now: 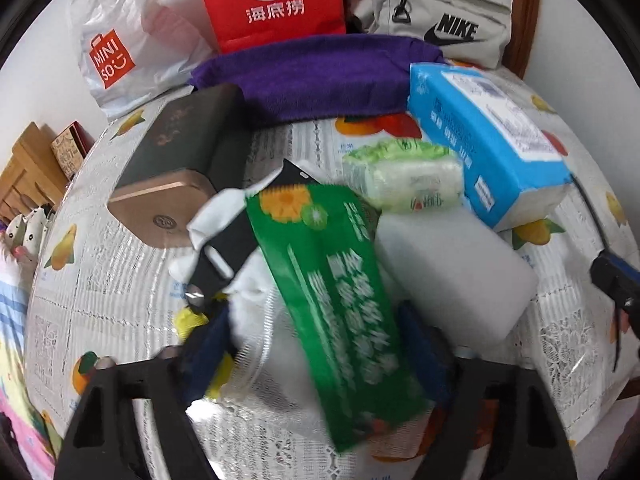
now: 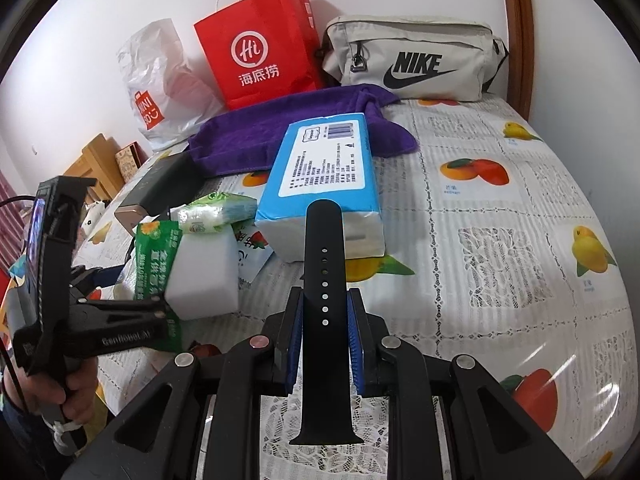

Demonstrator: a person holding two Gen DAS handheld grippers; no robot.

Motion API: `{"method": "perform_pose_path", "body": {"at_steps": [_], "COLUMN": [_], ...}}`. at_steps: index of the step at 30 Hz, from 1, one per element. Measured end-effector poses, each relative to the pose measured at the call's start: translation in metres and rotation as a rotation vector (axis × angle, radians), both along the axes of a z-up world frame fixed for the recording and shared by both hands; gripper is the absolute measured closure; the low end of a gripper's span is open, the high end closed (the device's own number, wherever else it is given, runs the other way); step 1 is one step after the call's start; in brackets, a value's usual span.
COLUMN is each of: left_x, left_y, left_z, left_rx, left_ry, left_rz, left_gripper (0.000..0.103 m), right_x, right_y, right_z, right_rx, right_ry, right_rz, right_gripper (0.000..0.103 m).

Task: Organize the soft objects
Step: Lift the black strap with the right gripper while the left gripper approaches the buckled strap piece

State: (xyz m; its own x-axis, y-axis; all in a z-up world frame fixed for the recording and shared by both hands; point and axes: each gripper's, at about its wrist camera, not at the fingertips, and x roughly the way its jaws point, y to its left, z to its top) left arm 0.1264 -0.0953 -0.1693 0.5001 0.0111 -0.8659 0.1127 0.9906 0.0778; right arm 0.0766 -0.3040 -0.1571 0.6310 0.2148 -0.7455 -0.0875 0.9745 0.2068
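A green foil packet [image 1: 332, 300] lies slanted between the blue pads of my left gripper [image 1: 316, 344]. White shows between the packet and the left pad, so the jaws stand open around it. Beside it are a white foam block [image 1: 452, 268], a small green-and-white tissue pack [image 1: 408, 180], a blue tissue pack [image 1: 484, 144] and a purple towel [image 1: 320, 76]. My right gripper [image 2: 324, 320] is shut on a black watch strap [image 2: 323, 264] that points up over the fruit-print tablecloth [image 2: 500, 260]. A hand [image 2: 72, 396] holds the left gripper [image 2: 160, 316] at the green packet [image 2: 150, 264].
Along the back wall stand a red paper bag [image 2: 260, 48], a white Miniso plastic bag [image 2: 160, 92] and a grey Nike bag [image 2: 412, 60]. A dark box with a gold end [image 1: 180, 168] lies at the left, with another black strap on white cloth [image 1: 224, 240] beside it.
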Motion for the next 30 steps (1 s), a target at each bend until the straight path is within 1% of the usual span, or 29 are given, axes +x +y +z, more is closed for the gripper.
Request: {"method": "perform_pose_path", "body": {"at_steps": [1, 3, 7, 10, 11, 12, 14, 18, 23, 27, 30], "left_x": [-0.001, -0.002, -0.011, -0.014, -0.013, -0.014, -0.013, -0.016, -0.015, -0.006, 0.005], "left_y": [0.004, 0.011, 0.021, 0.031, 0.034, 0.037, 0.041, 0.044, 0.055, 0.062, 0.063], "left_z": [0.003, 0.009, 0.025, 0.031, 0.032, 0.031, 0.03, 0.032, 0.035, 0.039, 0.035], "left_rx": [-0.029, -0.062, -0.089, -0.118, -0.121, -0.122, -0.122, -0.126, -0.131, -0.134, -0.141], "left_ry": [0.003, 0.0, -0.038, -0.053, -0.059, -0.064, -0.059, -0.073, -0.1, -0.129, -0.118], "left_rz": [-0.003, -0.004, -0.019, -0.021, -0.019, -0.021, -0.025, -0.038, -0.023, -0.02, -0.024], "left_gripper": [0.042, 0.05, 0.051, 0.051, 0.053, 0.058, 0.061, 0.061, 0.061, 0.061, 0.061], "right_x": [0.0, 0.0, 0.001, 0.002, 0.001, 0.001, 0.001, -0.001, -0.002, -0.001, 0.002], "right_y": [0.0, 0.001, 0.006, 0.01, 0.011, 0.012, 0.014, 0.018, 0.02, 0.018, 0.018], "right_z": [-0.001, -0.004, -0.008, -0.011, -0.011, -0.011, -0.011, -0.01, -0.01, -0.013, -0.014], "right_rx": [0.001, 0.0, -0.001, -0.01, -0.011, -0.011, -0.018, -0.028, -0.039, -0.039, -0.041], "right_ry": [0.002, 0.006, 0.018, 0.028, 0.028, 0.029, 0.032, 0.032, 0.035, 0.046, 0.053], "right_rz": [0.001, 0.002, 0.009, 0.011, 0.013, 0.015, 0.015, 0.017, 0.016, 0.01, 0.007], "right_gripper": [0.082, 0.082, 0.082, 0.082, 0.082, 0.082, 0.082, 0.082, 0.082, 0.082, 0.082]}}
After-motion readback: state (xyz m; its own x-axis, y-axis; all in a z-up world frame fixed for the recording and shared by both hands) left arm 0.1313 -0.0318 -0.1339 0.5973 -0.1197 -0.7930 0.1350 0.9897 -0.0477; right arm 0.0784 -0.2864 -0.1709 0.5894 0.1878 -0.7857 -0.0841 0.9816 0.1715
